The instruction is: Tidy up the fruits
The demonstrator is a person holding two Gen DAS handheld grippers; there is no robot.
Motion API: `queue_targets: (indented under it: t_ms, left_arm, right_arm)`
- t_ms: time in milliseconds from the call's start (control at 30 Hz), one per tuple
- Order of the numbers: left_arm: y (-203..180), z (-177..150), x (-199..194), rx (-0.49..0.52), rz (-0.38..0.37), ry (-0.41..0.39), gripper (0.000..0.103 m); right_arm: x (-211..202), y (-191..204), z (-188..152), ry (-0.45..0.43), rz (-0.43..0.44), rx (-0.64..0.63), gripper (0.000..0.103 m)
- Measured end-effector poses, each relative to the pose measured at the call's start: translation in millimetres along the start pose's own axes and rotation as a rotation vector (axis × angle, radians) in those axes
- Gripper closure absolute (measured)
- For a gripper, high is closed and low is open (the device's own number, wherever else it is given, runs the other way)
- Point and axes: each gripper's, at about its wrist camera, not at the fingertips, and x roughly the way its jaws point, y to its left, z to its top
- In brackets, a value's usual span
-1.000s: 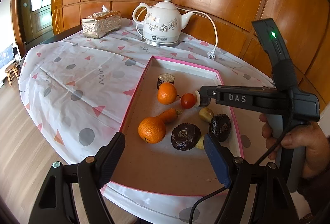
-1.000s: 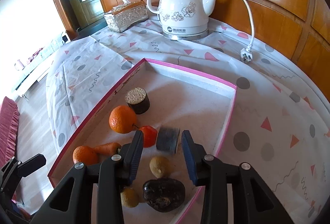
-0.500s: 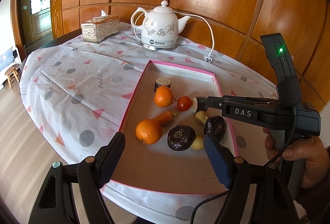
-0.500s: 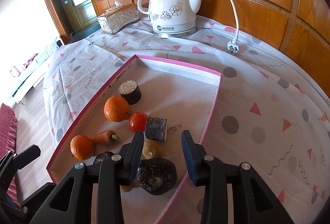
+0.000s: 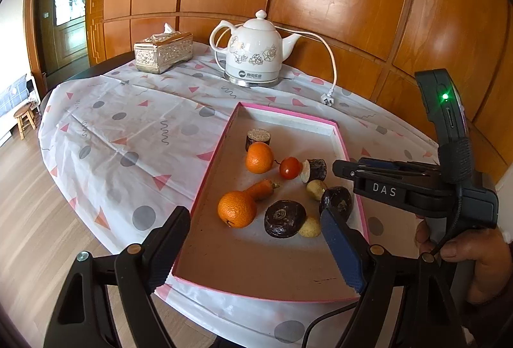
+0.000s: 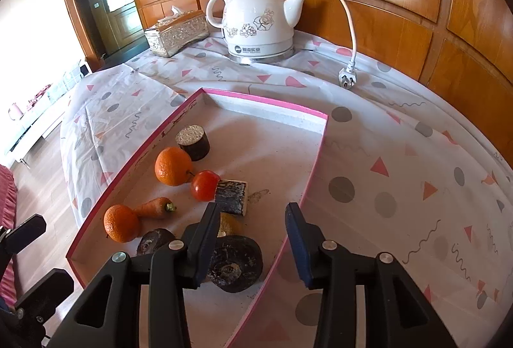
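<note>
Showing only leftward: hand (image 5: 474, 255)

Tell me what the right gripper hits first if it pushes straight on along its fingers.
Probably the bare floor of the pink-rimmed tray, just right of the dark cut stub. The right gripper is opening with nothing between its fingers; depth is hard to judge.

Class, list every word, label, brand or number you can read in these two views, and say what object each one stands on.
"DAS": white letters on the side of the right gripper, seen in the left wrist view.
Dark oval label on the base of the white kettle: white characters, too small and blurred to read in either view.
No other readable text; the tissue box and the pink-edged tray carry none.
</note>
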Motion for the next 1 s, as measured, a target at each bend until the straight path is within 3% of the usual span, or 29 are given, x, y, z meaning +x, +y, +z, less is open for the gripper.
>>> queue_targets:
  t_ms: [400,867,933,1000]
  left_arm:
    - [4,1,0,-0.017,0.031,-0.005,0.019]
    - [8,1,-6,-0.046,0.084,-0.031,0.005]
    - [10,1,-6,-0.057,0.097,-0.031,0.003]
    - [12,2,-6,-0.064,0.109,-0.032,0.003]
  right_arm:
    - [0,0,0,-0.012,-0.017,0.007,0.06]
    - [-19,-2,-16,-0.064,-0.089,0.04,0.059]
    - [-25,-2,-21,-0.078,-0.111,0.052,0.046]
    - [-31,-2,-26,-0.091,-0.119,0.067,0.04]
